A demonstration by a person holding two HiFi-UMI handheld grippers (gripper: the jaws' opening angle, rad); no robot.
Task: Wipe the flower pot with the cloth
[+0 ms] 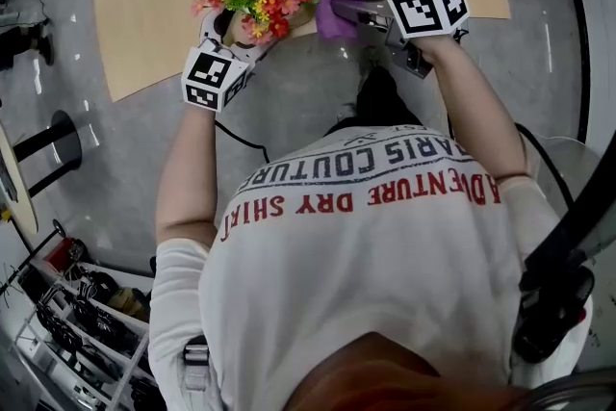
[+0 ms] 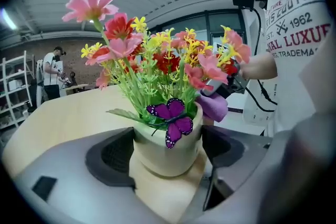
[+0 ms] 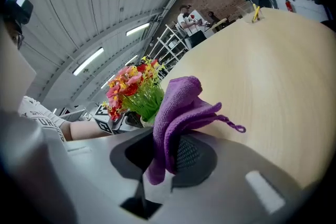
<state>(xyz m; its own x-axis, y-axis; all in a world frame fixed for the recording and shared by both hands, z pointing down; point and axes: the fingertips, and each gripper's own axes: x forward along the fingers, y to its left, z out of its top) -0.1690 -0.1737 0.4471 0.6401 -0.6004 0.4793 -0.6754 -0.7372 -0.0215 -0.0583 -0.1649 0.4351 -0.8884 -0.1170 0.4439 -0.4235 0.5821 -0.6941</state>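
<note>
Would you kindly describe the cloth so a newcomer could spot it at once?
Find the pale wooden table; at its near edge is a cream flower pot of bright blooms. Beside it, the right gripper pinches the cloth: bunched, plain purple fabric.

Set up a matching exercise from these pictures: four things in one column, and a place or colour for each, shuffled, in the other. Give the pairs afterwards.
Things:
1. flower pot
2. cloth
3. butterfly
4. table

Place or colour:
A. pale wood
B. pinched in the right gripper
C. perched at the pot's rim
D. held by the left gripper

Pairs: 1-D, 2-B, 3-C, 4-A
</note>
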